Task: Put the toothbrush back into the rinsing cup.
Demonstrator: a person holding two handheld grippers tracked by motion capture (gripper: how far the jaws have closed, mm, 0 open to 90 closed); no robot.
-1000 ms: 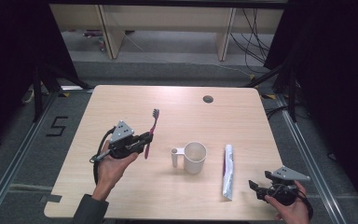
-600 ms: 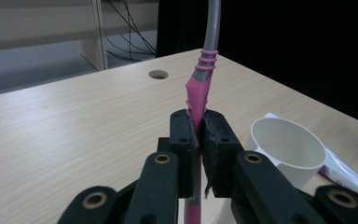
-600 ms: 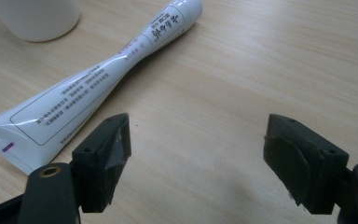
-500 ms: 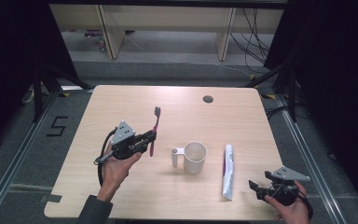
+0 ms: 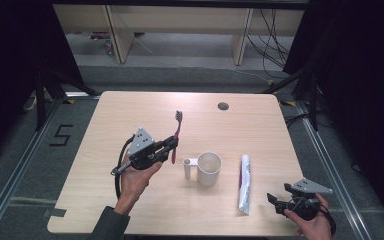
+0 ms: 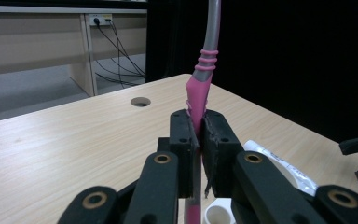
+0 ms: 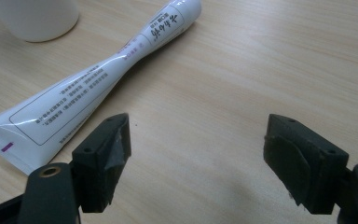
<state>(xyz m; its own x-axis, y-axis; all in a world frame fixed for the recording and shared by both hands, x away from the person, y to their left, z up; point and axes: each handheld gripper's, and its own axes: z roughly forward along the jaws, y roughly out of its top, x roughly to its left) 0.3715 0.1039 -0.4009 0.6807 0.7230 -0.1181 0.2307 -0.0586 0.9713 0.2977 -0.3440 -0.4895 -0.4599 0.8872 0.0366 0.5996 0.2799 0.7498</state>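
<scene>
so we've got the big light wooden table taking up most of the high view, with a small round cable hole near its far edge. next down in size, our left gripper sits over the left-middle of the table, held up off the wood, and its jaws are clenched tight on the pink toothbrush. in the left gripper view we see the two black pads squeezing the pink handle from both sides, with the grey neck running up out of the top of the frame. the brush stands pretty much upright in the grip, bristle head at the top, pointing toward the far side of the table in the high view. our right gripper is down at the near right corner, well apart from the brush, and its jaws are spread wide with nothing between them; in the right gripper view there's just bare wood between the pads. the white toothpaste tube lies flat on the table just to the left of that gripper, running near-to-far. the white mug stands upright between the brush and the tube, handle turned toward the left gripper, and the brush isn't touching it.
</scene>
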